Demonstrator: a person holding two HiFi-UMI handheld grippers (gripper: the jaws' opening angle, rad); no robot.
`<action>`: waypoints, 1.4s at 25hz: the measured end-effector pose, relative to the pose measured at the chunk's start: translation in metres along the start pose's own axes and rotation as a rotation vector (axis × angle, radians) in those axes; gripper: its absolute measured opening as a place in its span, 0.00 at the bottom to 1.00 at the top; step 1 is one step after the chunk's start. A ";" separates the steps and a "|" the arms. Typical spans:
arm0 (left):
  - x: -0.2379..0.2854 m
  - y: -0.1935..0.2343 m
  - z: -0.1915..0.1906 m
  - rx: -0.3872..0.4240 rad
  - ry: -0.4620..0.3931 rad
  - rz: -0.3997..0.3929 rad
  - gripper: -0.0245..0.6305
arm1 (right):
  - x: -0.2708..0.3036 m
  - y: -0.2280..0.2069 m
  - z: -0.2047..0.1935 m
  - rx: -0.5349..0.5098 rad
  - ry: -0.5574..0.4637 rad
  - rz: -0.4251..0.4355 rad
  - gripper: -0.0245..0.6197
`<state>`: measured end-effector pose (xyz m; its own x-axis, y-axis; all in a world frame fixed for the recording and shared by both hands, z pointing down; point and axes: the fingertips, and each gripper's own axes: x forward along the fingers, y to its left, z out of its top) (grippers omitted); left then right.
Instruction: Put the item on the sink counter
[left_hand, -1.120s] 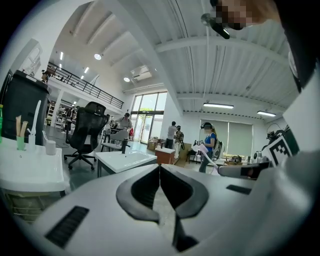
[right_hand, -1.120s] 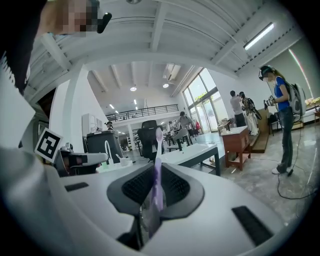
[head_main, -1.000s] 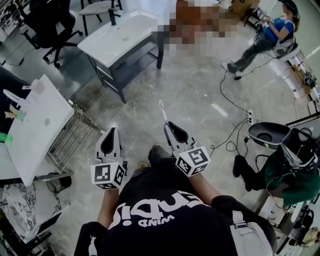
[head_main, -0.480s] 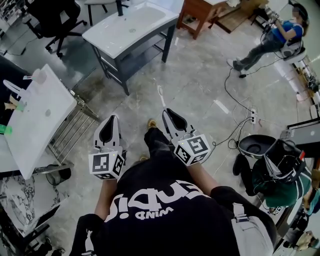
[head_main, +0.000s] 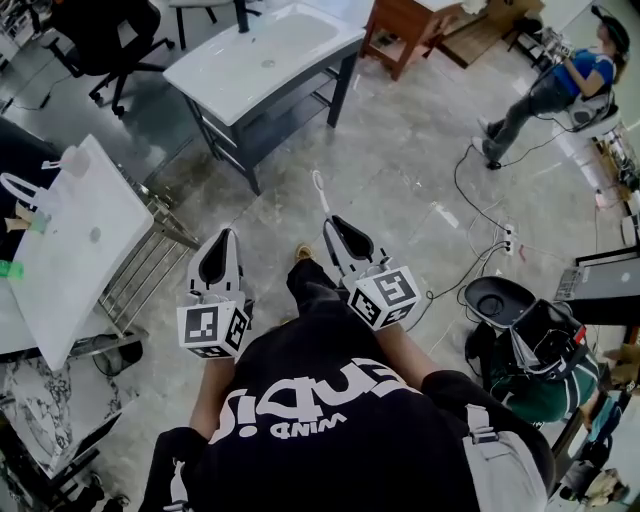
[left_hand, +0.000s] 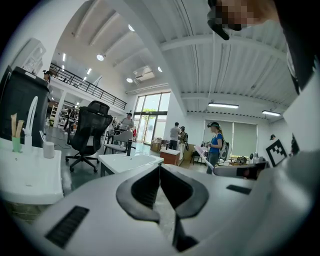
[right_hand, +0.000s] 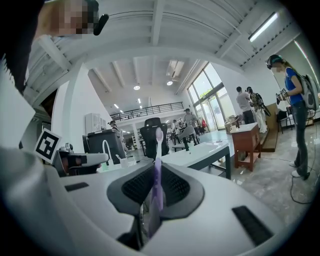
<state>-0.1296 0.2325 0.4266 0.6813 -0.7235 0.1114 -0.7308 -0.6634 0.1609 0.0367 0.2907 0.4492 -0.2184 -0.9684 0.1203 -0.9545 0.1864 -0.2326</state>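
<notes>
My right gripper (head_main: 328, 222) is shut on a toothbrush (head_main: 321, 190) whose white head sticks out past the jaw tips; the right gripper view shows its purple handle (right_hand: 157, 175) pinched upright between the pads. My left gripper (head_main: 222, 236) is shut with nothing in it, its jaws meeting edge to edge in the left gripper view (left_hand: 160, 168). A white sink counter (head_main: 230, 75) on a dark frame stands ahead across the floor, and it also shows beyond the jaws as the sink counter (right_hand: 202, 151). Both grippers hang at waist height over the marble floor.
A second white sink top (head_main: 75, 250) with a faucet and cups lies at the left beside a metal rack (head_main: 150, 265). A black office chair (head_main: 95, 35) and a wooden table (head_main: 405, 25) stand at the back. Cables and a power strip (head_main: 508, 238) lie at the right, near a seated person (head_main: 545, 85).
The view has shifted forward and right across the floor; the far sink counter sits a little nearer. Both grippers keep their pose, and the toothbrush stays in the right one.
</notes>
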 end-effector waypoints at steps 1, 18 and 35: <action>0.006 0.003 0.002 -0.002 0.001 0.000 0.07 | 0.006 -0.003 0.002 -0.001 0.002 0.001 0.13; 0.124 0.039 0.032 0.009 0.020 0.015 0.07 | 0.108 -0.070 0.039 0.010 0.011 0.065 0.13; 0.209 0.062 0.055 0.000 -0.006 0.178 0.07 | 0.199 -0.138 0.062 -0.012 0.058 0.201 0.13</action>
<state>-0.0348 0.0295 0.4063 0.5406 -0.8308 0.1322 -0.8400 -0.5244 0.1393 0.1371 0.0617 0.4451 -0.4157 -0.9004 0.1282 -0.8928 0.3771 -0.2464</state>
